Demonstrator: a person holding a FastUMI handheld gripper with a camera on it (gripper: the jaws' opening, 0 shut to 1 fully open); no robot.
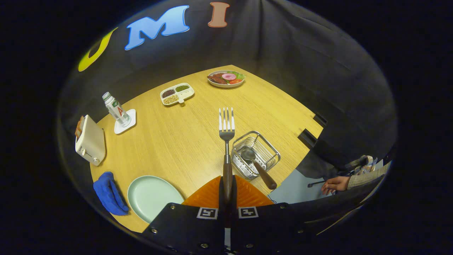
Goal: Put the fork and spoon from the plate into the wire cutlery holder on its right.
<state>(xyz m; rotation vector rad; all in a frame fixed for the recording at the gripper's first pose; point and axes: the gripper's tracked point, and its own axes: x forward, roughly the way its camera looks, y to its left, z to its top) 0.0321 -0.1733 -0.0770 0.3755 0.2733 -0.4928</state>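
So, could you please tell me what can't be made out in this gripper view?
- Fork: the lower handle is hidden between the orange fingers, which press on it.
- Spoon: its bowl sits inside the wire cutlery holder, partly screened by the wires.
- Divided dish: the contents are too small to identify.
- Pale green plate: its near edge is covered by the gripper body.
- Toaster: its slot contents are too small to tell.

This is a staged recording booth dressed as a dining corner, not a real home. Black cloth [304,60] hangs as walls around a wooden table [198,117] laid with a toaster [90,141], a drink bottle [115,109] on a coaster, a divided snack dish [177,94], and a plate of food [226,78]. A person's hand [334,185] rests just outside.
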